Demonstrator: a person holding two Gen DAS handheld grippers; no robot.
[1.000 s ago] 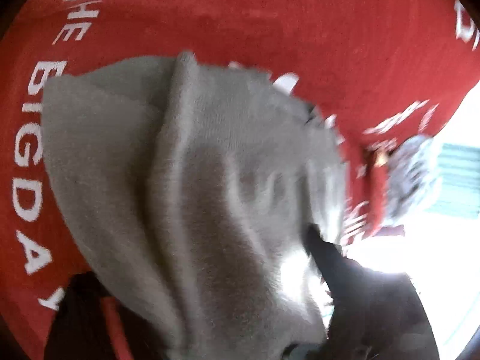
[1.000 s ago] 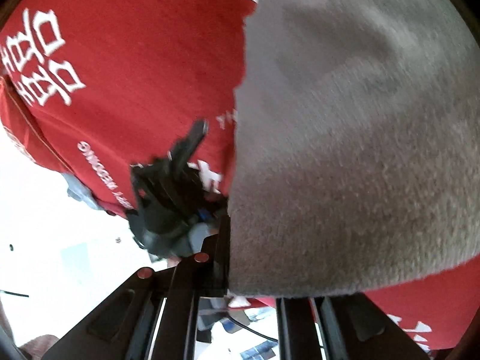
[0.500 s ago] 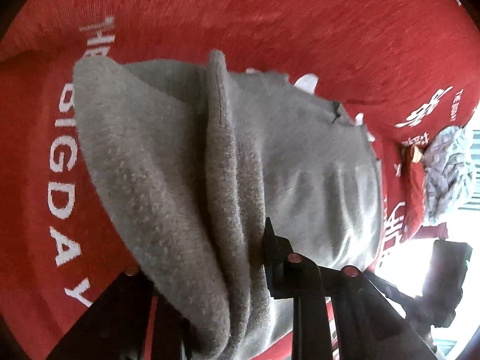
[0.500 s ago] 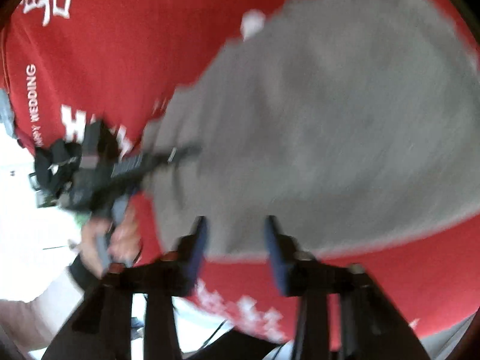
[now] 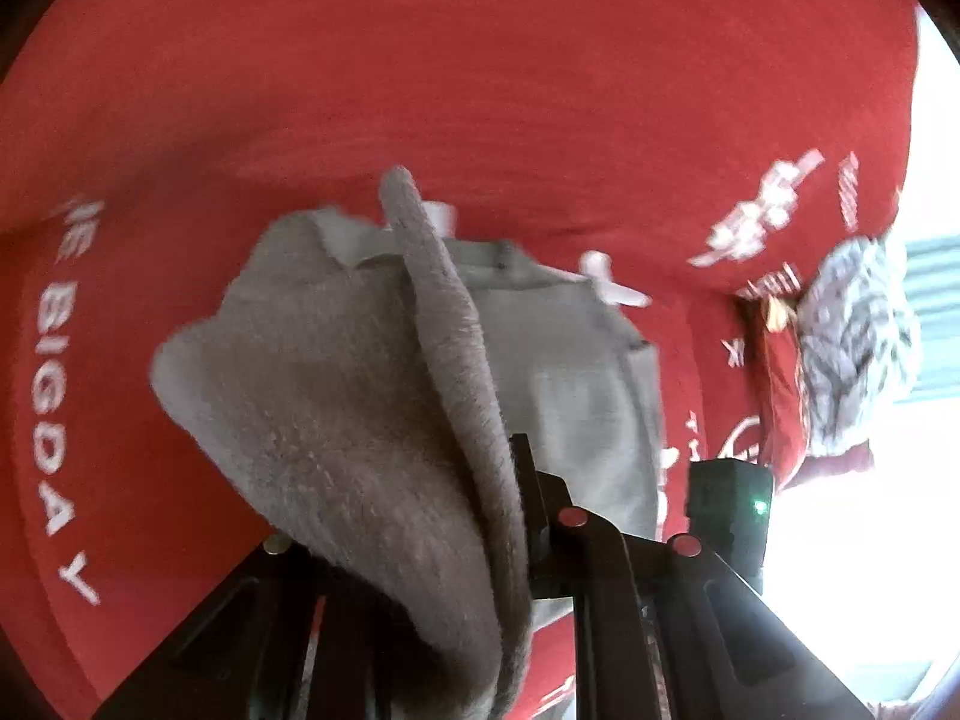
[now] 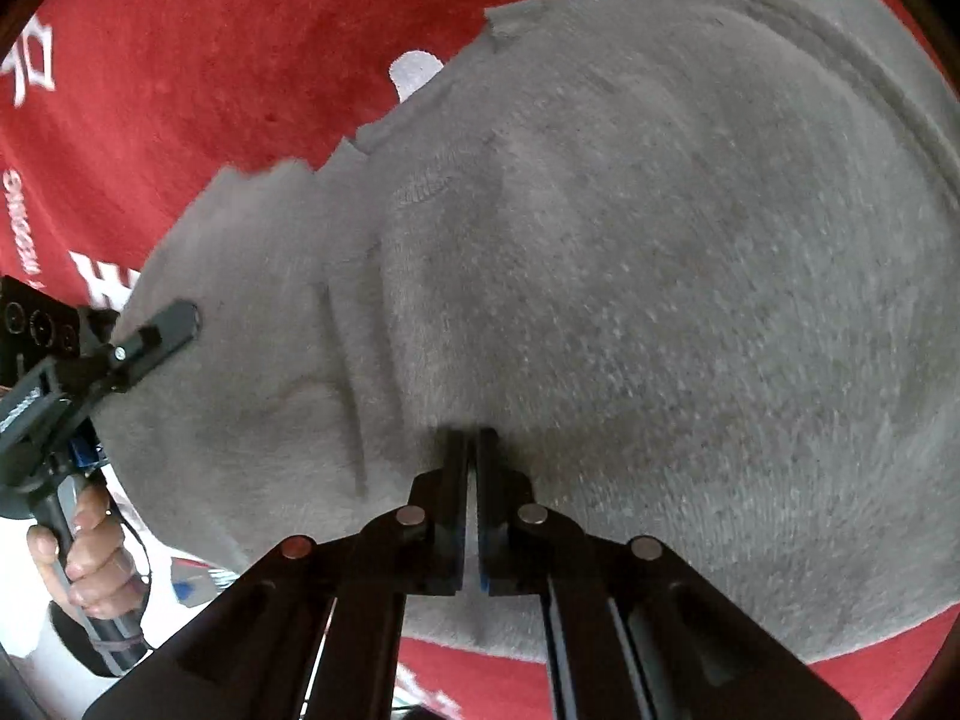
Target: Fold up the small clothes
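A red cloth (image 5: 480,90) printed with white lettering covers the whole work surface beneath both grippers. On it lies a grey fleece garment (image 6: 630,300), which fills most of the right wrist view ahead of the right gripper (image 6: 472,438) and spreads out flat to either side of it. The right gripper's jaws are pressed together, their tips set against the fleece; whether any fabric is caught between them cannot be told. In the left wrist view, a fold of the garment (image 5: 360,420) rises from the cloth and drapes down between the fingers of the left gripper (image 5: 480,480), whose jaws are closing on this raised edge, fabric between them. Beyond and right of the left gripper, a crumpled grey-and-white patterned cloth (image 5: 852,336) sits at the red cloth's edge. A hand (image 6: 84,552) grips the left gripper's handle, left of the right gripper.
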